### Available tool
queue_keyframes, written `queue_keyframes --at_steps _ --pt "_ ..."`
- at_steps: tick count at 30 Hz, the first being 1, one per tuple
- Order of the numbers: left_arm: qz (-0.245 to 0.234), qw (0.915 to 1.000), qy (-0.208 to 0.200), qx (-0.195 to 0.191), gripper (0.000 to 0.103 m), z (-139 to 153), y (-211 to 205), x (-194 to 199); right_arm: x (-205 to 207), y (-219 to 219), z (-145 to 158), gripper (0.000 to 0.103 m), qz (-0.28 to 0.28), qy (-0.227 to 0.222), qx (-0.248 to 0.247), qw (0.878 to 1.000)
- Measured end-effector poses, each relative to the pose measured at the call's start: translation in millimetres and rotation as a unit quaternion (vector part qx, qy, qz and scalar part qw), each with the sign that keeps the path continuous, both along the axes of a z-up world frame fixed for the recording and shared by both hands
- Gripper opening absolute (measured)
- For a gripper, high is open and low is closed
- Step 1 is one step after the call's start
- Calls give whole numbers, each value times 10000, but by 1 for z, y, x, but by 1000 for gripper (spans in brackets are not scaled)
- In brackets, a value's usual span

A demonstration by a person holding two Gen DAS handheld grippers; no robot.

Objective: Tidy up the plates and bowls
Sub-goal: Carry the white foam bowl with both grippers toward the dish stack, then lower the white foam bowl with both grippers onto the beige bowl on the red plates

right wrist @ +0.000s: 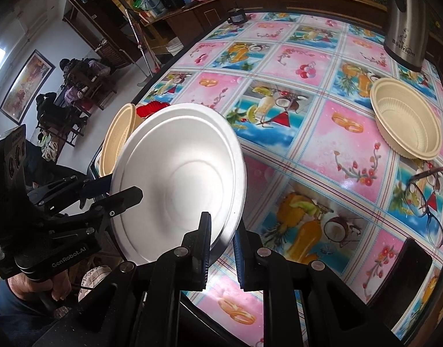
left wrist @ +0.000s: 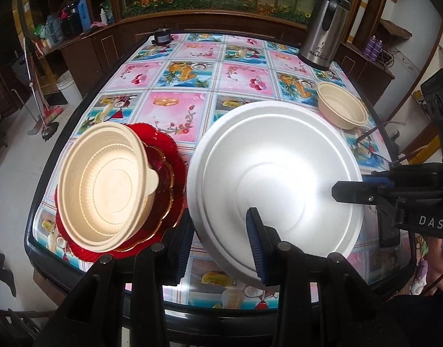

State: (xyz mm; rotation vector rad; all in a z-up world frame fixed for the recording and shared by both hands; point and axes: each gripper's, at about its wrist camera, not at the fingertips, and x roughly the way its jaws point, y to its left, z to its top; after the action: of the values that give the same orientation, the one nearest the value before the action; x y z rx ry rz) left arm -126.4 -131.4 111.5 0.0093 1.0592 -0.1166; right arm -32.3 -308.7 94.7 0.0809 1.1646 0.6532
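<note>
Patterned oilcloth covers the surface [left wrist: 192,81]. Both my grippers pinch the white foam plate [left wrist: 273,173], tilted above it: left gripper [left wrist: 221,248] with jaws closed over the near rim, right gripper [right wrist: 221,245] likewise. A cream bowl [left wrist: 105,185] sits on the red plate [left wrist: 169,150]; another cream bowl [right wrist: 406,121] stands near the steel flask [left wrist: 325,26].
</note>
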Motion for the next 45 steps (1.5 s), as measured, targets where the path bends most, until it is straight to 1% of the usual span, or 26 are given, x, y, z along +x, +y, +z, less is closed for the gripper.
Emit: queue_keyframes --at_steps 3,10,17,23,28,33,38,43,45 --pt "92 9999 -69 -18 36 4 9 -2 0 8 7 16 84 -86 -25 9999" --pt "305 9993 -217 -84 36 14 28 -4 1 32 30 16 331 -457 -120 9983" --pt "445 9984 -340 -73 36 24 43 -4 5 50 43 16 487 -679 -181 9963" --pt "659 9962 -559 -70 36 43 68 -4 9 70 61 16 653 -902 -121 9937" --pt "951 9930 -689 -121 36 53 99 -10 10 99 73 16 901 -1062 -92 9902" --pt "1299 9890 -687 -180 36 50 135 -12 12 139 75 16 1188 -1150 -108 9862" --pt "1606 9851 -560 -259 36 38 164 -12 19 176 68 16 1437 -1120 -158 9831" --pt "1581 9864 -335 -303 36 18 174 8 36 198 55 16 1448 -1114 -355 9825" --pt "1523 9876 -246 -276 36 11 171 15 43 200 48 16 1390 -1011 -400 9843"
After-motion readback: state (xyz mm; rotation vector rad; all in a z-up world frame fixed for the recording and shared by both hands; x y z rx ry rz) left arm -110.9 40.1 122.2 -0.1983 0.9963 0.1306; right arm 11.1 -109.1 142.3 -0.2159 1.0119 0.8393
